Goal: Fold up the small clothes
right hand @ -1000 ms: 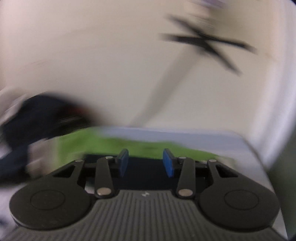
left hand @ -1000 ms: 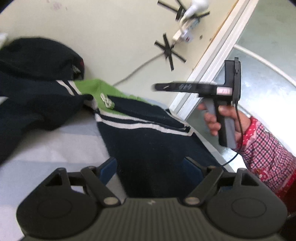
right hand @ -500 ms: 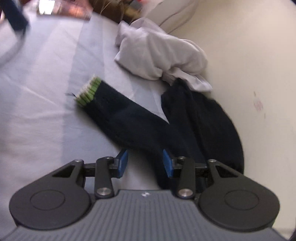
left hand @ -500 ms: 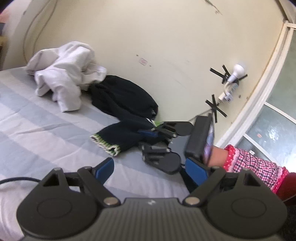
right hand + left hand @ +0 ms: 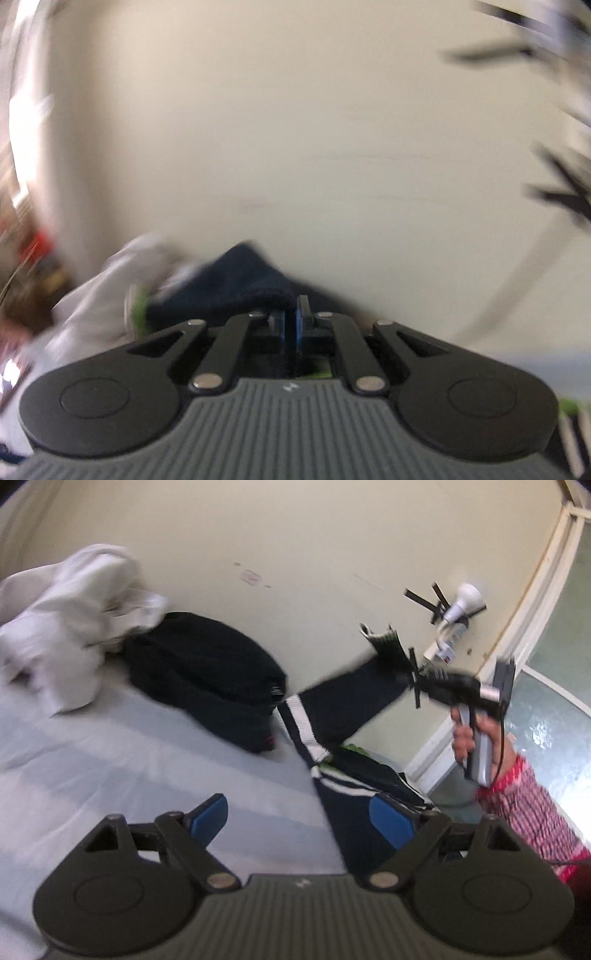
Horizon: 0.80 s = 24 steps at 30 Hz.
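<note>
A navy sweater (image 5: 351, 834) with white stripes and a green collar lies on the pale striped bed sheet (image 5: 129, 760). Its sleeve (image 5: 351, 701) is raised off the bed, the green-striped cuff (image 5: 384, 642) uppermost. My right gripper (image 5: 415, 677), held by a hand in a red checked sleeve, is shut on that sleeve. In the right wrist view the blue pads (image 5: 284, 328) are pressed together on navy cloth (image 5: 236, 288), with the green cuff (image 5: 138, 314) blurred at the left. My left gripper (image 5: 299, 819) is open low over the sweater body, nothing between its fingers.
A crumpled white garment (image 5: 62, 627) and a black garment (image 5: 207, 679) lie against the cream wall at the back left. A bulb and socket (image 5: 461, 602) are taped to the wall. A window frame (image 5: 535, 609) stands at the right.
My right gripper has shut on the navy sleeve and pulled it up off the bed and to the right. The left gripper's view has shifted; its jaws stay wide.
</note>
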### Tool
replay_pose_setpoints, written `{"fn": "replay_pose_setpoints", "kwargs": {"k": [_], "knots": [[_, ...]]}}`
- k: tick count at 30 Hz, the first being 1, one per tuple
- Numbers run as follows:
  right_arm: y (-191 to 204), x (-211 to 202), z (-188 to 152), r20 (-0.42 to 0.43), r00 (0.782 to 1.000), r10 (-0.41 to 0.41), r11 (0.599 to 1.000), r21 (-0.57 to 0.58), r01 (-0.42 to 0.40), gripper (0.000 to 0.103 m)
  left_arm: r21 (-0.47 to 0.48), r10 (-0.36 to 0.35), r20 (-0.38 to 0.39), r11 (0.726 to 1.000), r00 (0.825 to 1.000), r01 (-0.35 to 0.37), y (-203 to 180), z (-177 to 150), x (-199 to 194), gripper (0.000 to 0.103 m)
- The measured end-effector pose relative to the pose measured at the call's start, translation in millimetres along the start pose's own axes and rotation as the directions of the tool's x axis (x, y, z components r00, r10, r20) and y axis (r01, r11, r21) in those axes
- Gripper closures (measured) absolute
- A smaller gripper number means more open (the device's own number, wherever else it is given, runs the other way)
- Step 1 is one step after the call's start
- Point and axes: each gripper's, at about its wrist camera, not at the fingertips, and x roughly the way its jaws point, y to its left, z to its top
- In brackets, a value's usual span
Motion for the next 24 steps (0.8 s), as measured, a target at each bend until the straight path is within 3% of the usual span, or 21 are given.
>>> {"fn": "replay_pose_setpoints", "kwargs": {"k": [3,6,10,13,16,19,20,22,23,24], "knots": [[-88.1,-15.4,-17.6,-0.029,0.997,-0.066,0.976,0.207,0.071,0.095,0.042,-0.021,-0.029,0.999,0.999,0.022,-19.5,24.9,43.7,0.016],[-158.9,-19.4,-61.8,-0.078,0.995,-0.054,0.906,0.416,0.082,0.093,0.074,-0.042,-0.086,0.996,0.995,0.049,-39.0,50.1,107.8,0.016],[-204.2,-20.7,-123.3,-0.141,0.989,-0.053,0.812,0.570,0.125,0.089,0.099,-0.006,-0.174,0.995,0.985,0.024,-56.3,68.9,201.3,0.016],[-224.0,-24.4,-146.3,-0.141,0.989,-0.035,0.745,0.656,0.120,0.072,0.115,0.054,-0.190,0.993,0.980,-0.032,-61.6,71.8,256.7,0.020],[-237.1,-35.5,-149.7,-0.087,0.995,-0.050,0.705,0.702,0.097,0.070,0.105,0.082,-0.200,0.993,0.976,-0.062,-59.2,65.0,291.8,0.031],[-243.7,-56.5,-144.6,0.029,0.996,-0.084,0.700,0.713,0.038,0.073,0.089,0.098,-0.248,0.993,0.964,-0.078,-51.1,53.1,316.9,0.059],[-246.0,-63.5,-143.6,0.036,0.991,-0.127,0.703,0.708,0.064,0.073,0.099,0.112,-0.251,0.991,0.961,-0.089,-49.4,46.8,321.4,0.065],[-250.1,-59.5,-145.3,-0.069,0.971,-0.231,0.700,0.681,0.215,0.074,0.147,0.126,-0.221,0.985,0.967,-0.095,-51.6,41.8,316.7,0.070],[-251.8,-57.2,-147.4,-0.127,0.952,-0.277,0.703,0.649,0.291,0.087,0.163,0.125,-0.215,0.982,0.969,-0.091,-53.2,40.4,314.1,0.078],[-253.8,-61.8,-148.2,-0.135,0.948,-0.289,0.713,0.630,0.308,0.091,0.181,0.128,-0.207,0.979,0.970,-0.090,-54.3,38.2,311.7,0.081]]}}
